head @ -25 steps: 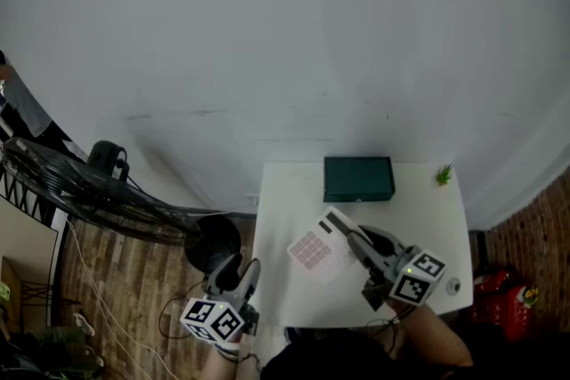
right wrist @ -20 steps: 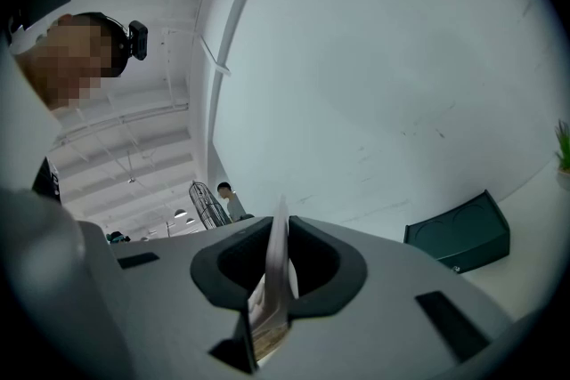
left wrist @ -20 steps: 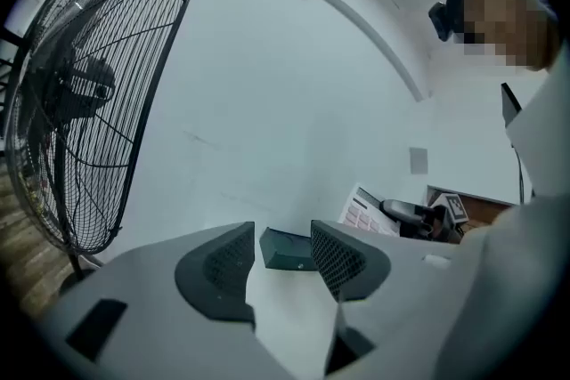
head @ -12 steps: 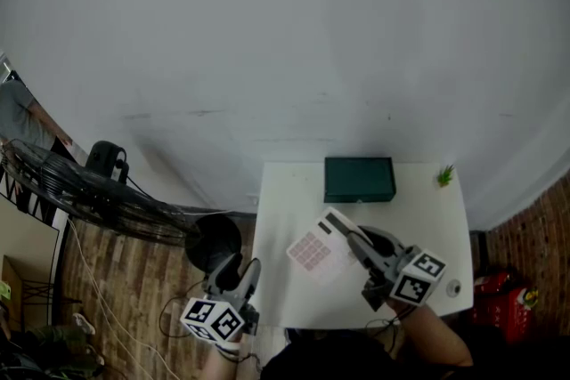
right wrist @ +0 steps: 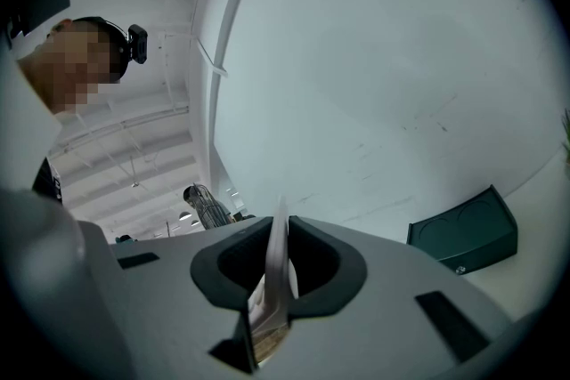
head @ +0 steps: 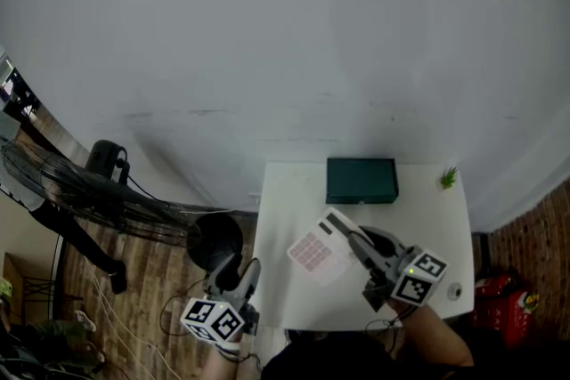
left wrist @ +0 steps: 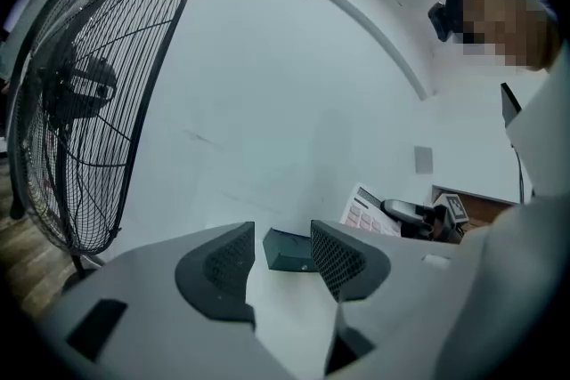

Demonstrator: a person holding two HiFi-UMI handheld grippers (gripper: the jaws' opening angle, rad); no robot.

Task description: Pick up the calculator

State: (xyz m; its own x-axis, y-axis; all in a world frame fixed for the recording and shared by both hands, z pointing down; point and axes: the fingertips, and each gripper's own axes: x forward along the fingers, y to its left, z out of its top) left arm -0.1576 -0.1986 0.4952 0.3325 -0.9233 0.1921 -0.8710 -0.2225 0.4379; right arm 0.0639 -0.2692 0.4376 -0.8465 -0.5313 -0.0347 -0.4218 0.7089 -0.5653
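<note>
Moved: bystander only | right hand-held gripper clamps calculator | left hand-held gripper released

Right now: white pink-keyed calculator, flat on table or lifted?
Lifted: calculator tilts clear of the white table, clamped edge-on in the right gripper.

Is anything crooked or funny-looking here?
Only the calculator: it hangs crooked over the white table, pinched by one edge in the right gripper. Nothing looks spilled or broken.

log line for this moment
right gripper: shut on calculator, held tilted above table | left gripper: open, empty
</note>
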